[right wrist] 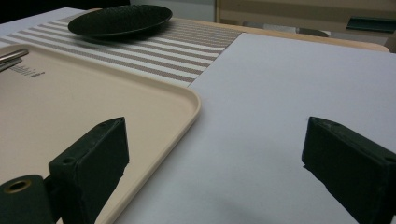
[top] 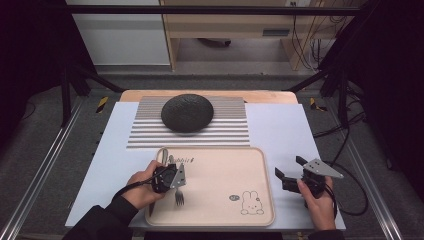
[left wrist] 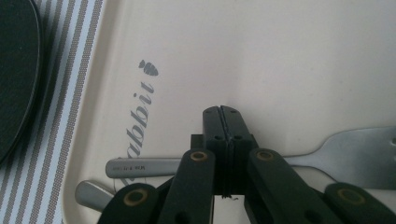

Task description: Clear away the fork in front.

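Note:
A beige tray (top: 220, 172) printed with a rabbit lies at the table's front. A metal fork (top: 178, 196) rests along its left side, tines toward me. My left gripper (top: 173, 181) hangs right over the fork's handle, pointing down at the tray. In the left gripper view its jaws (left wrist: 222, 114) are pressed together and the fork (left wrist: 355, 154) runs crosswise beneath them, not between them. A second utensil handle (left wrist: 89, 193) lies beside it. My right gripper (top: 290, 168) is held open just right of the tray, above the white table; its jaws (right wrist: 222, 161) stand wide apart with nothing between them.
A black plate (top: 187, 112) sits on a striped placemat (top: 230, 131) behind the tray. White table surface (top: 280, 125) extends to the right of the mat. The tray's rim (right wrist: 194, 100) is close to my right gripper's left jaw.

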Demonstrator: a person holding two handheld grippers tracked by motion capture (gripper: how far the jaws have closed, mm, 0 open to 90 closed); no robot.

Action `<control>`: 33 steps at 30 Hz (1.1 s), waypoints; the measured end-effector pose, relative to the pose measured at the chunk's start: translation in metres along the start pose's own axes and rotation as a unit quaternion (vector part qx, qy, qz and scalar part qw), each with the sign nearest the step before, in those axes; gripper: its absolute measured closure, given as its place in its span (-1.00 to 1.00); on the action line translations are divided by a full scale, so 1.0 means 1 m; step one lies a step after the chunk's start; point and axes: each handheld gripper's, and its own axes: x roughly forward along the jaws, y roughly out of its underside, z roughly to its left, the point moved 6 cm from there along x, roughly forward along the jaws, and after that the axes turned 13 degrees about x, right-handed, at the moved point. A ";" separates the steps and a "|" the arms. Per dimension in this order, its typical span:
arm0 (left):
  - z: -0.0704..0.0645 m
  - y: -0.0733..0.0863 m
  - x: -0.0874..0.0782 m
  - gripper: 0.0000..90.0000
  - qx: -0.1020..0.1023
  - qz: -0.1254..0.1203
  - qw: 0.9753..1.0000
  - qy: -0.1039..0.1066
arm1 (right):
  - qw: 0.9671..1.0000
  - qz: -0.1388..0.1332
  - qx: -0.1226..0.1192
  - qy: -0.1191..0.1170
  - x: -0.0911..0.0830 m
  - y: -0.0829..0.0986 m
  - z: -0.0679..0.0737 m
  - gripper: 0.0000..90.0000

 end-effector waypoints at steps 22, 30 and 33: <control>-0.002 0.010 -0.005 1.00 -0.008 -0.002 1.000 -0.003 | 1.000 0.003 -0.003 0.001 0.001 0.001 0.001 -0.83; -0.002 0.012 -0.005 1.00 -0.015 -0.005 1.000 -0.005 | 1.000 0.004 -0.002 0.001 0.002 0.001 0.000 -0.83; -0.001 0.014 -0.005 1.00 -0.017 -0.004 1.000 -0.004 | 1.000 0.006 -0.002 0.000 0.002 0.002 0.001 -0.83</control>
